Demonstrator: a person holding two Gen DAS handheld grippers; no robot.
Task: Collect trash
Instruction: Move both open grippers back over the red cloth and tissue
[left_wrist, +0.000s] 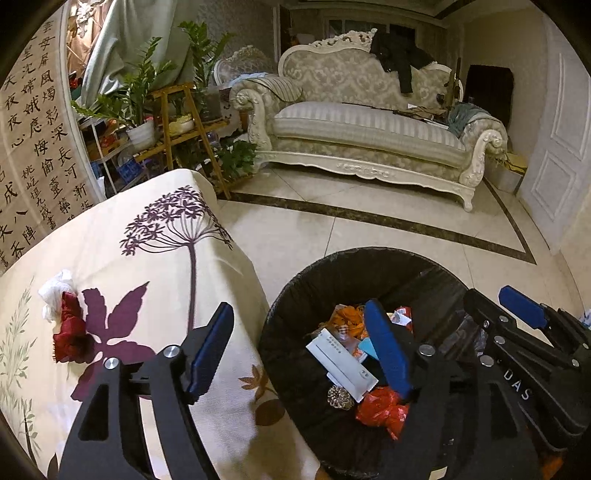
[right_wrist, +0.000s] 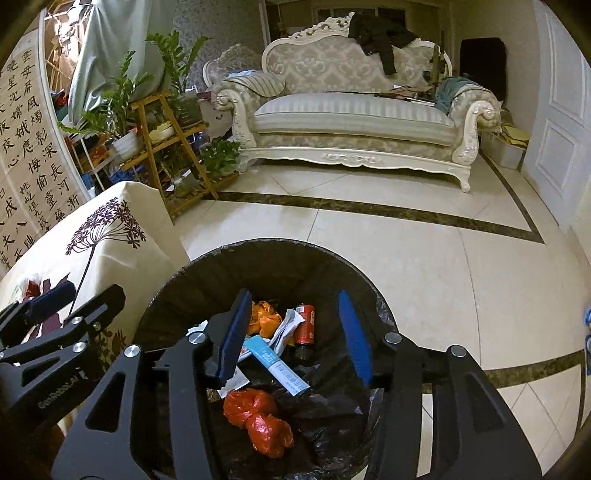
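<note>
Both grippers, left gripper (left_wrist: 303, 347) and right gripper (right_wrist: 295, 336), are angling downward over the trash bin (right_wrist: 192, 273) rim (jaws apart, gripping nothing).

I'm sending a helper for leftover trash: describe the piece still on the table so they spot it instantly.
Start at the floral tablecloth beside the black-lined bin. Near its far left side, against a purple leaf print, lies a crumpled red wrapper touching a white tissue wad; nothing else loose lies there.

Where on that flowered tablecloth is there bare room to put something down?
The tablecloth is bare from the purple flower print to its far corner, and along the edge beside the bin. It is crowded only at the left, where the white tissue and red wrapper lie.
</note>
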